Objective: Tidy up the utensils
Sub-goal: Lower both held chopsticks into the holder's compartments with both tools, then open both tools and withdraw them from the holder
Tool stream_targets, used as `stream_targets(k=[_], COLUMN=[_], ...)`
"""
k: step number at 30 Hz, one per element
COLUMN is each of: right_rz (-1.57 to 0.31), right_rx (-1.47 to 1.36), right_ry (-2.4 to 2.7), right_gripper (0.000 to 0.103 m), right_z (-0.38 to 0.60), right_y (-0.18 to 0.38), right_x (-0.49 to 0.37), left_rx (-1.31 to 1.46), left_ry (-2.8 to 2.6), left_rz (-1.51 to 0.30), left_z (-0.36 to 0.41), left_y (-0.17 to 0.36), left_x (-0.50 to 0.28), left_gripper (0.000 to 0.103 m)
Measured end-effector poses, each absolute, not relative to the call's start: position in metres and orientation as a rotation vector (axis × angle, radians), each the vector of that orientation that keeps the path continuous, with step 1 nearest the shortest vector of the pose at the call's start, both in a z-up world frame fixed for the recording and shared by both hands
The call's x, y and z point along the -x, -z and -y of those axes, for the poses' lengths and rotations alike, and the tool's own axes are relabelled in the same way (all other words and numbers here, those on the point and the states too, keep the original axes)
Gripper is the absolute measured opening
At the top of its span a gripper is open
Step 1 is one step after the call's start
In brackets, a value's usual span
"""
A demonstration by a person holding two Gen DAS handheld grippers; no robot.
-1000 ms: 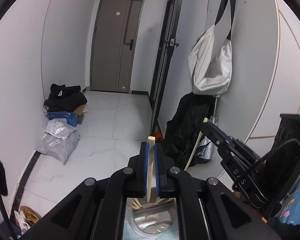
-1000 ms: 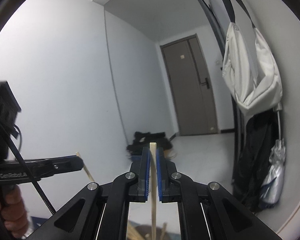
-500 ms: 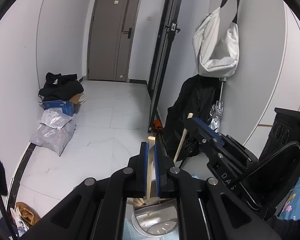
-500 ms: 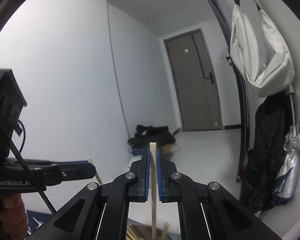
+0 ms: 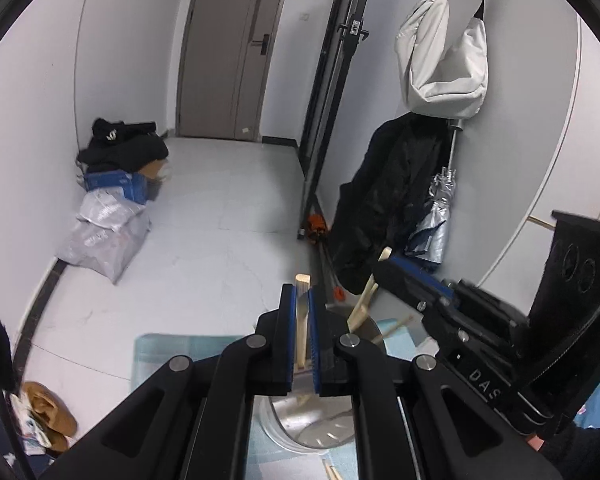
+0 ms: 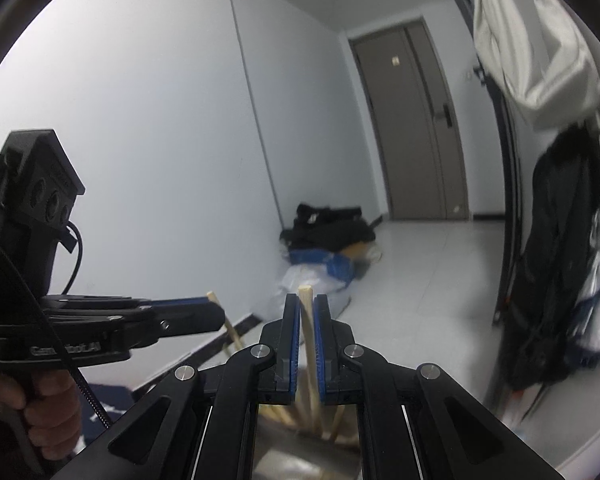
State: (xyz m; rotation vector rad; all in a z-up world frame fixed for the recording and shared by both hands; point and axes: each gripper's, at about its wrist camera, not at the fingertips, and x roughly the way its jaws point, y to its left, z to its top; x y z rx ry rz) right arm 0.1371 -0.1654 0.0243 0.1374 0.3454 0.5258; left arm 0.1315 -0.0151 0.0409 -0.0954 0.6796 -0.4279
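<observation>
Both hands are coming down together now. The left gripper (image 5: 299,312) is clenched on a wooden chopstick (image 5: 301,322), and beneath its pads the round steel container (image 5: 324,428) on the pale blue mat (image 5: 172,354) has come fully under the tool, where a second ago only its rim peeked out. The right gripper (image 6: 307,320) pinches its own chopstick (image 6: 309,332) upright, the tip standing just above the pads. Judging by that descent, both sticks are about to be dropped in with the ones already standing in the container.

The left view looks down into the container's shiny bottom and catches the right gripper (image 5: 384,264) just beside it, stick angled toward the rim. The right view gives only the clustered chopstick bundle (image 6: 320,420) below its fingers, plus the person's hand (image 6: 28,404) on the left gripper's (image 6: 216,316) handle. Farther off, the grey door (image 5: 232,48) closes the hallway.
</observation>
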Motion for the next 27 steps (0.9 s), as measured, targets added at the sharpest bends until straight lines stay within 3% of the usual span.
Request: stream_targets(k=[13, 20, 24, 27], right_rz=[-0.556, -0.530, -0.517, -0.506], right_rx=[-0.160, -0.172, -0.173, -0.180], right_ry=[-0.529, -0.506, -0.487, -0.475], right_gripper=[0.009, 0.011, 0.025, 0.029], right_z=[0.165, 0.178, 0.185, 0.191], right_y=[0.001, -0.010, -0.015, -0.019], right_x=[-0.128, -0.103, -0.088, -0.075], left_rx=[0.101, 0.108, 0.114, 0.114], left_ry=[0.476, 0.405, 0.369, 0.335], left_rz=[-0.750, -0.745, -0.732, -0.715], left_z=[0.029, 0.022, 0.018, 0.016], left_y=[-0.022, -0.026, -0.029, -0.032], left_x=[-0.127, -0.113, -0.100, -0.090], left_gripper=[0.003, 0.004, 0.014, 0.030])
